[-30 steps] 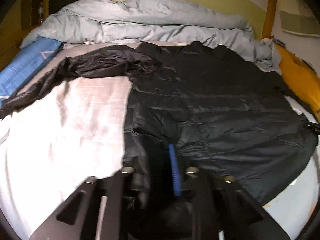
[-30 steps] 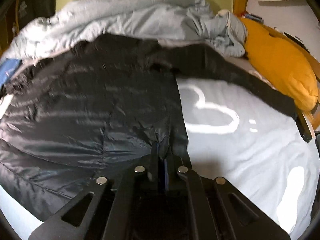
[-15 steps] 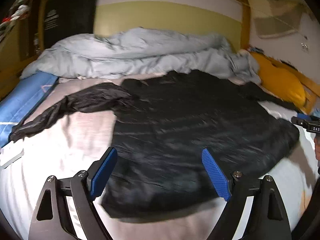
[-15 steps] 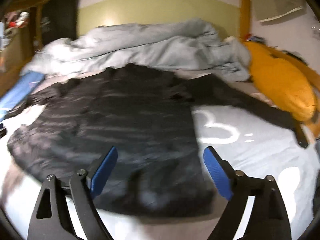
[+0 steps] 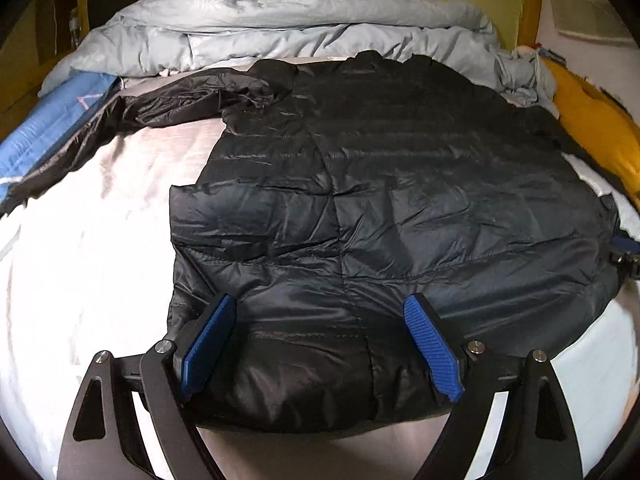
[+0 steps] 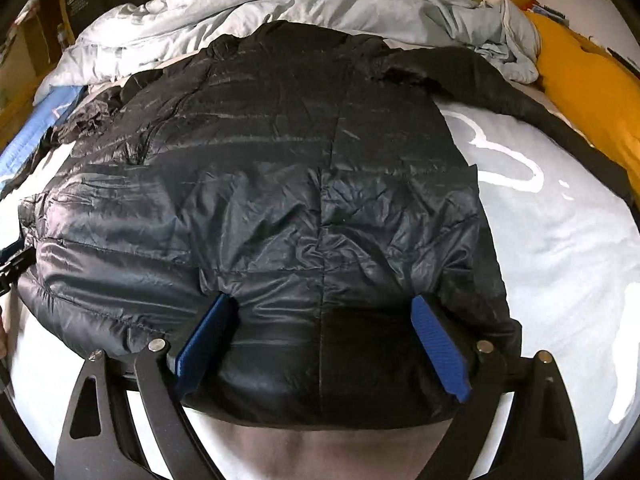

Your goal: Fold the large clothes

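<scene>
Bed (image 5: 100,240), pale sheet with white looping print on its right side: it carries everything listed.

Crumpled light-grey duvet (image 5: 280,20): heaped along the far end of the bed, against the yellow-green headboard.

Black quilted puffer jacket (image 5: 380,200), shiny fabric: spread flat across the middle of the bed, hem nearest you, collar toward the duvet. Its left sleeve (image 5: 160,108) trails out toward the blue pillow; its right sleeve (image 6: 520,92) runs toward the mustard cushion.

Mustard-yellow long cushion (image 6: 580,92): along the right edge of the bed.

Blue pillow (image 5: 44,132): at the left edge, beside the duvet.

Your left claw (image 5: 320,344), black frame with blue ribbed pads: spread wide above the jacket's hem near its left corner, pads clear of the fabric, gripping nothing.

Your right claw (image 6: 322,344), same make: spread wide above the hem toward the right corner, likewise gripping nothing.
</scene>
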A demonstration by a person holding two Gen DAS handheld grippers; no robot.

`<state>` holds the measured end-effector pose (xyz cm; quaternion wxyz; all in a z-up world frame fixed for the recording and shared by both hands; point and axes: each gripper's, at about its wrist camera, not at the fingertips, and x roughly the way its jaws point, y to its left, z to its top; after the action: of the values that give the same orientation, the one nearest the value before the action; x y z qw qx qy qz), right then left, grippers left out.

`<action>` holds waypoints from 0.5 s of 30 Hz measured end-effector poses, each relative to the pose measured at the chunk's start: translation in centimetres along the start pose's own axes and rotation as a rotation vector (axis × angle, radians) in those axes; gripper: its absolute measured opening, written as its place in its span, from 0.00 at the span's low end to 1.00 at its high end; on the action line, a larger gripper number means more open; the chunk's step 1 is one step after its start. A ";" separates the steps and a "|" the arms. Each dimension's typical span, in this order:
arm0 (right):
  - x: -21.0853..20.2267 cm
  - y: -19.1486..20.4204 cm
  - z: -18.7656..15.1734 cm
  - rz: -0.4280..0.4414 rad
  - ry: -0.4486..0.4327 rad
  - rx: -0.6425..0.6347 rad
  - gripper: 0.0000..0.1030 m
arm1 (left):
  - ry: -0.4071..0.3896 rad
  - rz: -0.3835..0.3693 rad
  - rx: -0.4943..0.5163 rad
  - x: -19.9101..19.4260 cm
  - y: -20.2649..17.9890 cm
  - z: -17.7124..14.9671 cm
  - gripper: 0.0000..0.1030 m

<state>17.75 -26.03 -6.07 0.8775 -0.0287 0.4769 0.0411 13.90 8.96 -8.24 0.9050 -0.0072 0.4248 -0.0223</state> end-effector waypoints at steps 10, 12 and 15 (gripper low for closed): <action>-1.2 -0.2 0.9 -0.040 -0.042 0.004 0.88 | -0.064 0.015 0.024 -1.4 -0.2 0.7 0.87; -2.9 0.0 1.1 -0.040 -0.113 -0.011 0.88 | -0.117 0.012 0.041 -3.1 -0.6 1.0 0.87; -5.7 0.6 1.4 -0.035 -0.218 -0.041 0.88 | -0.169 -0.003 0.057 -5.1 -1.2 1.3 0.87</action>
<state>15.74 -25.53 -0.54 0.9240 -0.0503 0.3771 0.0385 11.60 8.01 -3.43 0.9374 0.0161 0.3460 -0.0351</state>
